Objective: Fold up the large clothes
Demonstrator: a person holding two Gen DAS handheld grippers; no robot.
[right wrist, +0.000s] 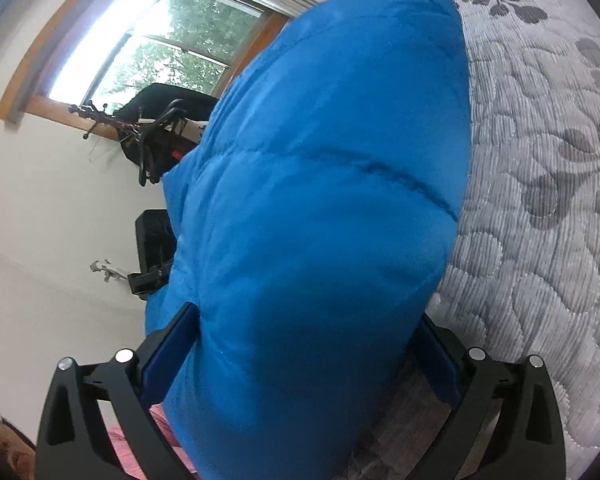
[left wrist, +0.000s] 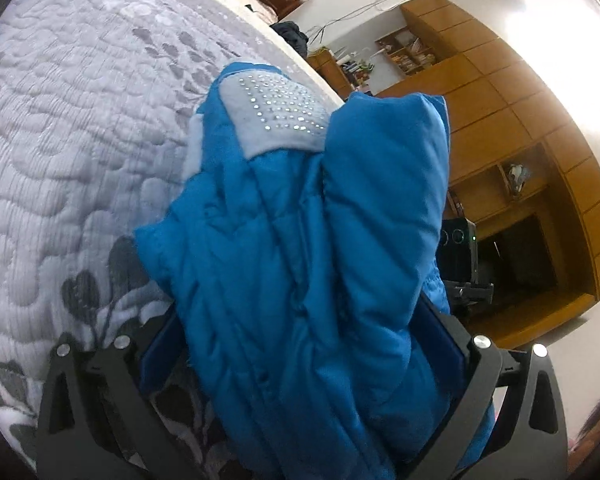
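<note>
Both claws, left claw (left wrist: 304, 364) and right claw (right wrist: 300, 360), clamp thick bunches of blue puffer jacket (left wrist: 300, 240), lifted above the bed (left wrist: 80, 120) edge. Puffy, slippery: grip your seams.

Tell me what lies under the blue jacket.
Under the blue jacket shows the grey quilted bedspread with dark leaf print. Both tools, left and right, grip padded folds. Whatever lies directly beneath the bunched fabric is covered.
</note>
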